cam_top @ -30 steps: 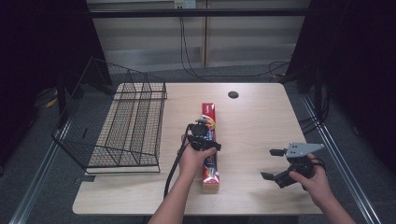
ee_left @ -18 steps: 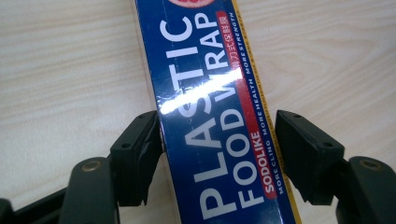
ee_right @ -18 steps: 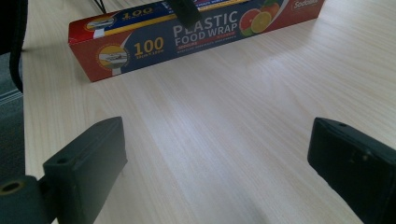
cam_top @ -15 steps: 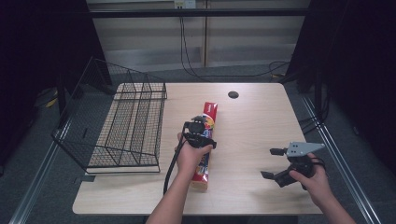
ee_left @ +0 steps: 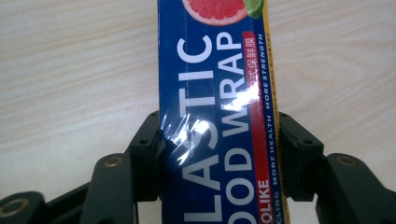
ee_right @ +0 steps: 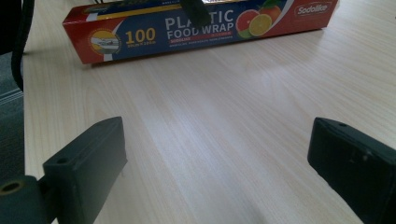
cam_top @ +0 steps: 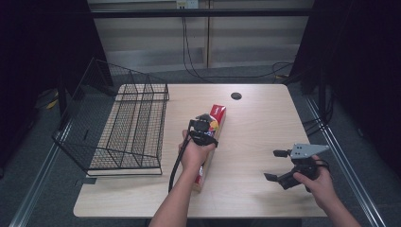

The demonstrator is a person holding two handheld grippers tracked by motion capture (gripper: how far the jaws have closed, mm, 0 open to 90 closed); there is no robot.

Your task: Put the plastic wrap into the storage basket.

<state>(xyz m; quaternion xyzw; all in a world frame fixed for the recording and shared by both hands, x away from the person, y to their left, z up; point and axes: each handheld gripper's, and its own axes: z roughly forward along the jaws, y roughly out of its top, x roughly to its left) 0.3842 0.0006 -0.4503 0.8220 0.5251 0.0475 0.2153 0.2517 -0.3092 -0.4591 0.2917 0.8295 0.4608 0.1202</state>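
Two hand-held grippers work over a pale wooden bench (cam_top: 255,123). The left hand-held gripper (cam_top: 204,128) sits near the middle of the bench, its black jaws clamped on the two long sides of a box of plastic food wrap (cam_top: 216,115). In the left gripper view the box (ee_left: 217,116) runs up between the jaws, blue with white lettering and a grapefruit picture at its far end. From above, the long red box lies lengthwise on the bench, pointing away from the person, just beside a black wire rack (cam_top: 127,127) that stands on the left part of the bench. The right hand-held gripper (cam_top: 279,166) hovers near the front right corner, well apart from the box, its jaws spread wide with nothing between them. Its own view looks across bare wood to the box (ee_right: 201,25), which reads "100 Plastic Food Wrap". A small dark round hole (cam_top: 236,96) marks the far side of the bench.
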